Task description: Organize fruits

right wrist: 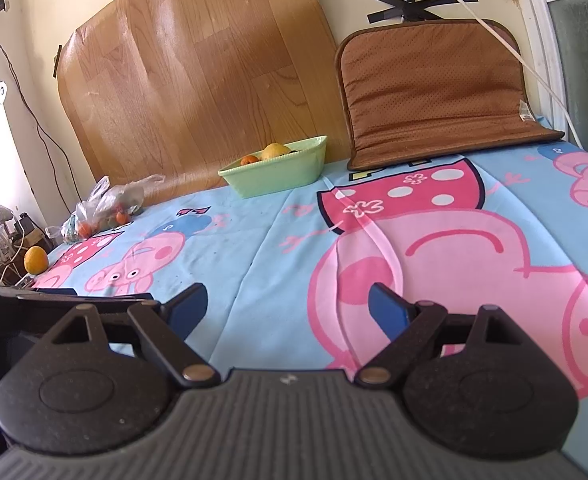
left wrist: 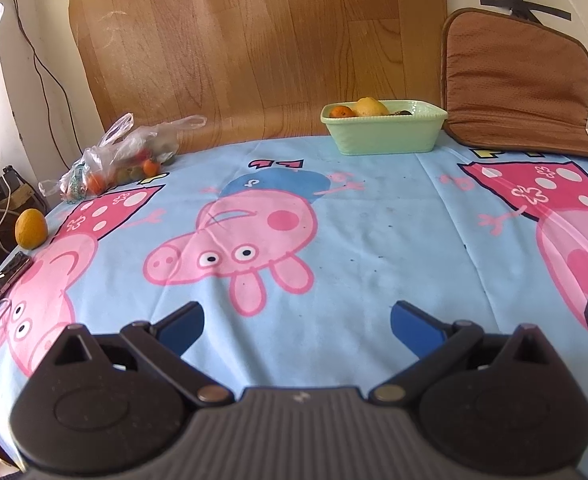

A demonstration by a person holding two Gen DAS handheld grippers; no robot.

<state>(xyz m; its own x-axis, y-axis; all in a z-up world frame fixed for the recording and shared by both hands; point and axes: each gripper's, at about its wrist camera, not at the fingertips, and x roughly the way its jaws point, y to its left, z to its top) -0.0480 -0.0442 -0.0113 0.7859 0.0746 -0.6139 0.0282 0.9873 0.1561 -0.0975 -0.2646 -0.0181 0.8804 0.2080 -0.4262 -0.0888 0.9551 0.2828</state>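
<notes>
On the blue cartoon-print tablecloth [left wrist: 373, 208], near edge, we find both tools idle: the left gripper [left wrist: 297, 322] has its blue fingers spread wide with nothing between them, and the right gripper [right wrist: 287, 308] is likewise wide open and empty. The loose orange [left wrist: 31, 228] sits alone at the far-left edge of the cloth, well apart from the left gripper and up-left of it; in the right wrist view the same fruit [right wrist: 35, 260] lies far to the left, beyond the other tool. Behind it, further along the left side, a clear plastic bag [left wrist: 122, 152] holds several small orange and green fruits. The pale green dish [left wrist: 385, 130], at the far edge against the wood-grain board [left wrist: 254, 40], already carries an orange and a yellow fruit; a brown cushion [left wrist: 517, 84] leans just right of it.

We judge the step in hand to be fetching the loose orange with the left gripper. To do it well, we would keep the fingers fully apart, approach low from the table side so the fruit is not nudged off the edge, straddle its widest part, and close gently, since a round fruit may roll or squirt out.
</notes>
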